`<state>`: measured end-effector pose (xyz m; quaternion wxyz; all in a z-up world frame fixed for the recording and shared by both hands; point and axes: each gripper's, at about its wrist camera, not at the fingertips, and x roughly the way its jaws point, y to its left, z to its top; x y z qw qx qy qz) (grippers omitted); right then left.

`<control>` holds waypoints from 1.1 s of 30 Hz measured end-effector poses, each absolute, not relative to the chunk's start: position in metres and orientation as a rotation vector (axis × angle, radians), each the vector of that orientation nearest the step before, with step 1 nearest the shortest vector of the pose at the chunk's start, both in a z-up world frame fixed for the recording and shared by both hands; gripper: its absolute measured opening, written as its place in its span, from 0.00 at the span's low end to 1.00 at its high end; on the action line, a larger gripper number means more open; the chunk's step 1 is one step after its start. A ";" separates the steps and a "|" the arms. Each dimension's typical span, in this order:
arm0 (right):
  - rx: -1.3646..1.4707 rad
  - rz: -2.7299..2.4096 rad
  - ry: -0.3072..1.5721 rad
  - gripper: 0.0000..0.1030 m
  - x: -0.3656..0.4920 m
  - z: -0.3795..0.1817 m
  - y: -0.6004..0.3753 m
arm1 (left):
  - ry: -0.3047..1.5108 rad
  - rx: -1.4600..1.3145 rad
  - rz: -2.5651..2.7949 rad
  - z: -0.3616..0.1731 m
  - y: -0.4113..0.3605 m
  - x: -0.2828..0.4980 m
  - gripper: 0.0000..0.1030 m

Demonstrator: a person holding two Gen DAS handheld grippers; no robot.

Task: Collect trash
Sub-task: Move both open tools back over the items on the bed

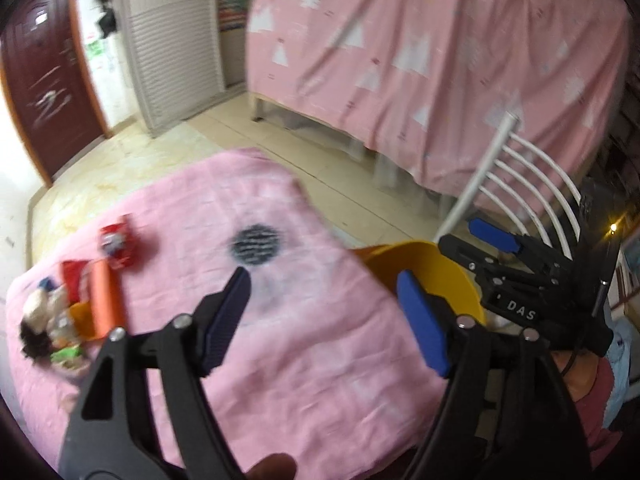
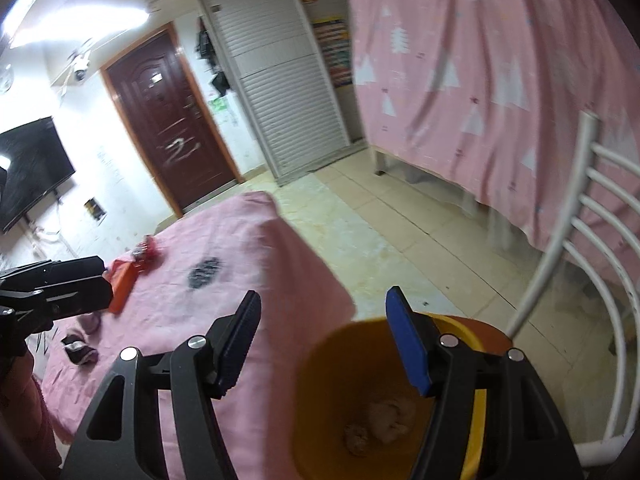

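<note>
A yellow bin (image 2: pixel 320 392) stands on a chair seat beside the table, with crumpled tissue wads (image 2: pixel 384 420) at its bottom; it also shows in the left wrist view (image 1: pixel 424 268). My right gripper (image 2: pixel 324 336) is open and empty just above the bin's rim. My left gripper (image 1: pixel 324 316) is open and empty over the pink tablecloth (image 1: pixel 280 352). A pile of trash (image 1: pixel 68 312) lies at the table's far left: an orange packet (image 1: pixel 106 300), a red wrapper (image 1: pixel 118 246), tissue and small scraps. The same orange packet (image 2: pixel 122 288) shows in the right wrist view.
A white metal chair back (image 2: pixel 592 264) rises right of the bin. A dark round stain (image 1: pixel 256 246) marks the cloth. A small dark scrap (image 2: pixel 78 350) lies near the table's left edge. A pink sheet (image 1: pixel 440 60) drapes furniture behind, across tiled floor (image 2: pixel 380 232).
</note>
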<state>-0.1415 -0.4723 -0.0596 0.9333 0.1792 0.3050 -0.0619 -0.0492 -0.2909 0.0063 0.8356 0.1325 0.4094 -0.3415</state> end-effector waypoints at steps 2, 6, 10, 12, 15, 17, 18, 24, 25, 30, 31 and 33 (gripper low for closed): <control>0.347 -0.095 0.627 0.58 -0.129 -0.053 -0.454 | 0.853 0.270 -0.669 0.009 -0.265 -0.045 0.74; 0.310 -0.017 0.637 0.60 -0.107 -0.045 -0.414 | 0.836 0.240 -0.577 0.010 -0.212 -0.037 0.74; 0.267 0.076 0.661 0.62 -0.088 -0.041 -0.368 | 0.834 0.187 -0.490 0.011 -0.160 -0.025 0.74; 0.248 0.116 0.667 0.64 -0.082 -0.041 -0.348 | 0.840 0.166 -0.452 0.008 -0.138 -0.018 0.74; 0.233 0.200 0.688 0.67 -0.070 -0.044 -0.312 | 0.850 0.136 -0.398 0.004 -0.104 -0.009 0.75; 0.212 0.245 0.704 0.68 -0.064 -0.045 -0.288 | 0.855 0.114 -0.362 0.001 -0.083 -0.004 0.75; 0.206 0.263 0.710 0.68 -0.062 -0.047 -0.280 | 0.857 0.107 -0.348 0.000 -0.075 -0.001 0.75; 0.128 0.389 0.763 0.68 -0.052 -0.055 -0.215 | 0.852 0.082 -0.257 -0.007 -0.026 0.016 0.81; 0.122 0.405 0.769 0.68 -0.050 -0.056 -0.208 | 0.854 0.078 -0.244 -0.009 -0.018 0.021 0.81; 0.054 0.491 0.802 0.68 -0.045 -0.059 -0.167 | 0.883 0.076 -0.193 -0.021 0.012 0.055 0.81; 0.043 0.503 0.809 0.68 -0.044 -0.061 -0.163 | 0.892 0.092 -0.187 -0.026 0.017 0.064 0.81; 0.014 0.521 0.822 0.69 -0.040 -0.063 -0.150 | 0.898 0.118 -0.195 -0.031 0.020 0.072 0.81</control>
